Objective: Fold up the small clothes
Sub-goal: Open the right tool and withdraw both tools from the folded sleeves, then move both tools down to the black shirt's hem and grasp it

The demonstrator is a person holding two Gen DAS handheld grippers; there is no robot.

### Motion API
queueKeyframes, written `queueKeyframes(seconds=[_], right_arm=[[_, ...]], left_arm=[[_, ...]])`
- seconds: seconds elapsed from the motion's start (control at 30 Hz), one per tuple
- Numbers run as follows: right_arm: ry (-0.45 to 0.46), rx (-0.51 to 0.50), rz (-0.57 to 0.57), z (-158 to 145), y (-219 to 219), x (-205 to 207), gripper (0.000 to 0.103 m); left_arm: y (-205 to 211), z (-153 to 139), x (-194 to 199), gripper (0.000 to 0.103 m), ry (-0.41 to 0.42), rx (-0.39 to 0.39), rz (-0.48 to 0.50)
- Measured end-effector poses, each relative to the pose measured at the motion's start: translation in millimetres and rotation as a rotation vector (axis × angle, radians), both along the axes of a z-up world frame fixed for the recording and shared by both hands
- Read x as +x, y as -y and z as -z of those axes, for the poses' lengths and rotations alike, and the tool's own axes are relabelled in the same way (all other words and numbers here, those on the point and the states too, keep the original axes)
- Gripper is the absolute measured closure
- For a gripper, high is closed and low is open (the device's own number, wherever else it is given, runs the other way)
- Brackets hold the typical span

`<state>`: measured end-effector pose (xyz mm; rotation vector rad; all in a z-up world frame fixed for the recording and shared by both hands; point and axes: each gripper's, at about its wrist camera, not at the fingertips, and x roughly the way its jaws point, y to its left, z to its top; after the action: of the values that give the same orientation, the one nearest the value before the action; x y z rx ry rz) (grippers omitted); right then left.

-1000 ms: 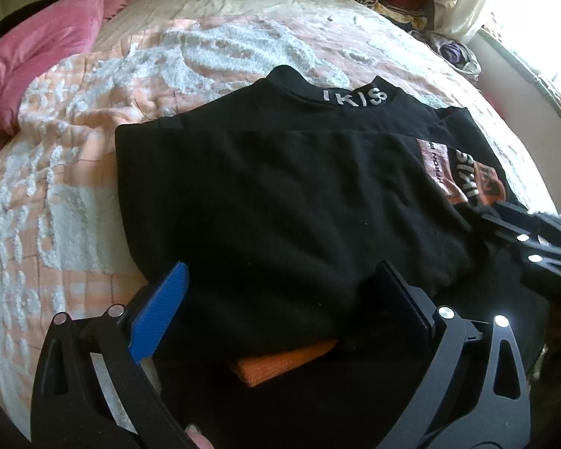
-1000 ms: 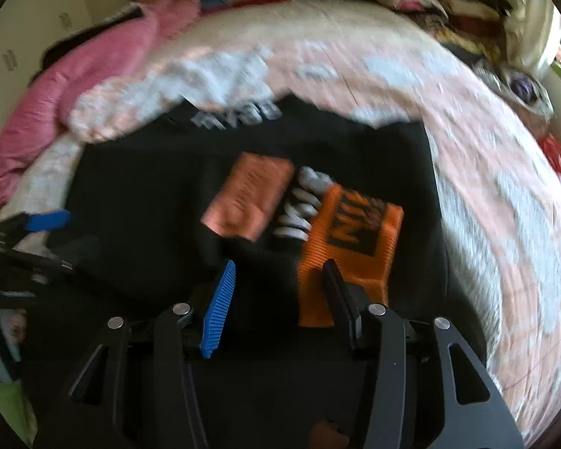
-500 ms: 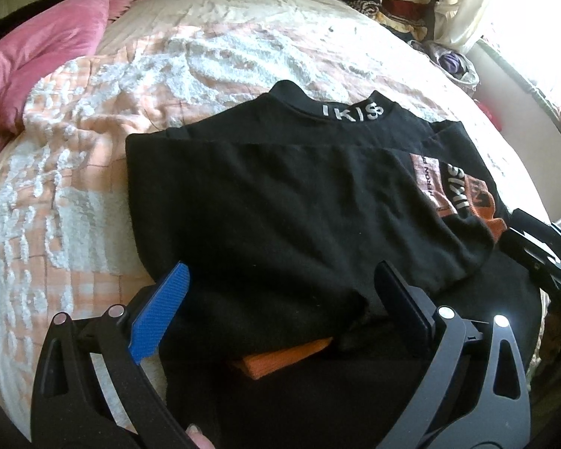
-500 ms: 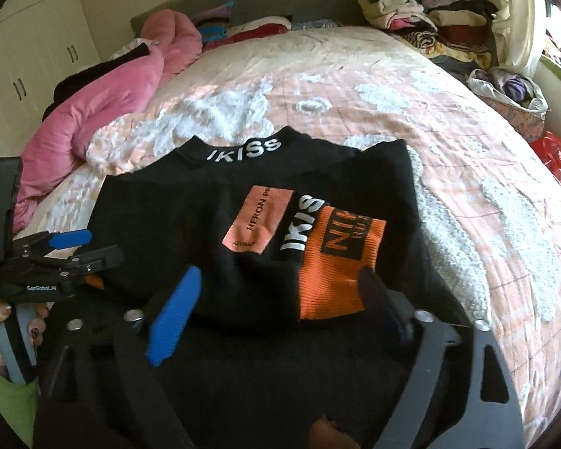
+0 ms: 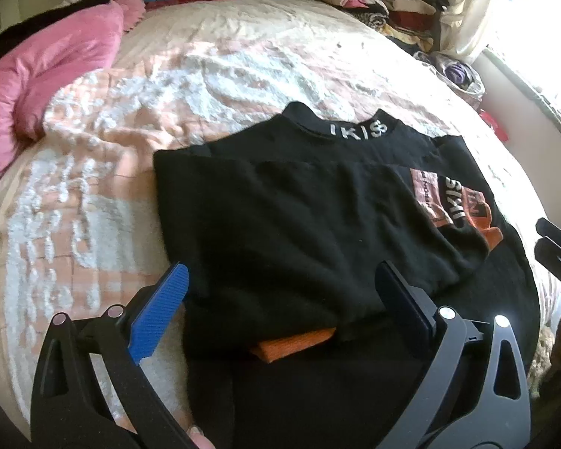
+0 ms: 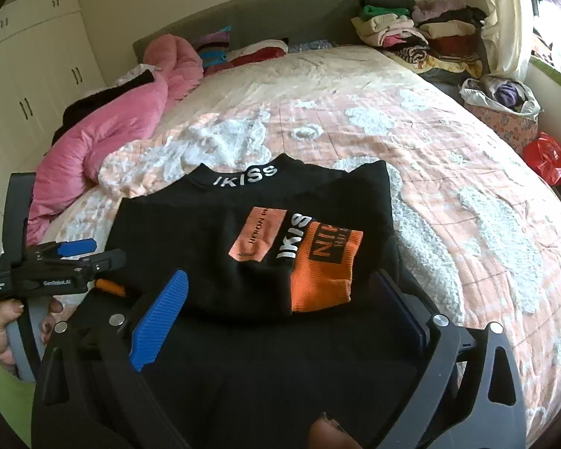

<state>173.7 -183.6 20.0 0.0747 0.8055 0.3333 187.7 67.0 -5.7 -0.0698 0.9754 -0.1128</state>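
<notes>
A black sweater (image 5: pixel 299 217) with an "IKISS" collar (image 6: pixel 245 176) lies on the bed, both sleeves folded in over its front. One sleeve's orange cuff (image 6: pixel 321 273) rests on the chest, and the other cuff (image 5: pixel 295 344) peeks out from under the fold. My left gripper (image 5: pixel 280 269) hovers open over the near hem of the left fold, gripping nothing; it also shows at the left edge of the right wrist view as the left gripper (image 6: pixel 89 252). The jaws of my right gripper (image 6: pixel 280 275) are opening wide above the sweater, and no pad touches cloth.
A peach and white bedspread (image 6: pixel 448 172) covers the bed. A pink duvet (image 6: pixel 104 138) is bunched at the far left, and stacks of clothes (image 6: pixel 411 33) sit at the far right corner. A floral bag (image 6: pixel 501 101) and a red bag (image 6: pixel 548 157) stand beside the bed.
My right jaws have spread wide and pulled back and up from the orange-cuffed sleeve, which now lies flat on the sweater. The left gripper stays open and has barely moved.
</notes>
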Motion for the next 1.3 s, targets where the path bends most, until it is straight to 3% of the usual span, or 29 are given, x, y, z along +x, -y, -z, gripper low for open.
queueKeyframes(seconds=[0.27, 0.6, 0.9, 1.3], right_arm=[[0.028, 0.018, -0.008, -14.4, 7.1, -23.5, 0.005], [0.048, -0.014, -0.029, -20.1, 10.9, -48.1, 0.005], [0.031, -0.043, -0.026, -12.1, 28.2, -72.7, 0.005], [0.022, -0.04, -0.009, -8.9, 47.9, -95.0, 0.005]], left_arm=[[1.8, -17.7, -23.7, 0.01, 0.07, 0.018, -0.018], [-1.0, -22.5, -68.1, 0.01, 0.121, -0.033, -0.045], [-8.1, -12.8, -102.8, 0.01, 0.097, -0.044, -0.062], [-32.5, 0.9, -149.0, 0.01, 0.038, -0.001, -0.116]])
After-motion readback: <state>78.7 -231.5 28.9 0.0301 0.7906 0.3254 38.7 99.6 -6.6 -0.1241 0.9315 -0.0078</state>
